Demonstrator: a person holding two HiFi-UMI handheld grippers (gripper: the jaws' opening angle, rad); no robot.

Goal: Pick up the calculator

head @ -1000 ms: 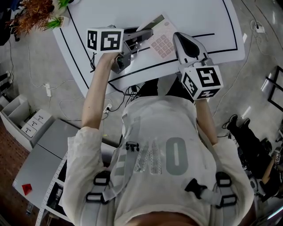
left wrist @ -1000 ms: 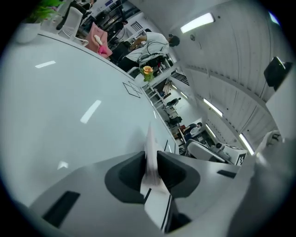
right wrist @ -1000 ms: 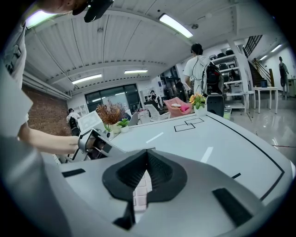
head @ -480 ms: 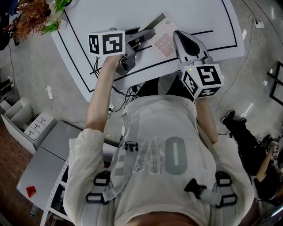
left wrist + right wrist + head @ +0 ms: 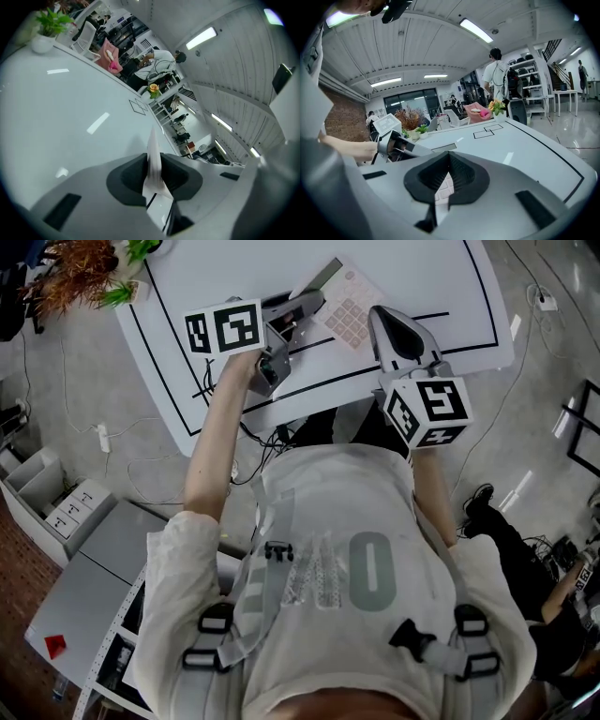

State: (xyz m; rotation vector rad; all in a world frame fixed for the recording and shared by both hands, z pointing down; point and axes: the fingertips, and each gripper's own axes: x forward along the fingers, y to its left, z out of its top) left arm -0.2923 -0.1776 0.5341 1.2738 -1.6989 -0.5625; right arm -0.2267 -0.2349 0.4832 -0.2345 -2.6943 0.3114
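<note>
The calculator [image 5: 349, 310], white with pink keys and a grey display strip, lies tilted over the white table [image 5: 431, 277]. My left gripper [image 5: 314, 304] is shut on its left edge. In the left gripper view the calculator [image 5: 153, 143] shows edge-on as a thin white blade pinched between the dark pads of my left gripper [image 5: 153, 164]. My right gripper [image 5: 377, 317] sits just right of the calculator, its tips together with nothing between them. In the right gripper view the pink keys [image 5: 440, 190] show below the closed tips of the right gripper [image 5: 449, 157], with the left gripper [image 5: 401, 145] beyond.
A potted plant [image 5: 80, 273] stands at the table's far left corner. Black lines mark out the tabletop. Cables and a power strip [image 5: 103, 432] lie on the floor to the left, beside grey cabinets [image 5: 66, 512]. Another person's legs [image 5: 506, 521] are at the right.
My left gripper has risen a little with the calculator's edge in it, and the calculator tilts up farther from the table. The right gripper has stayed put.
</note>
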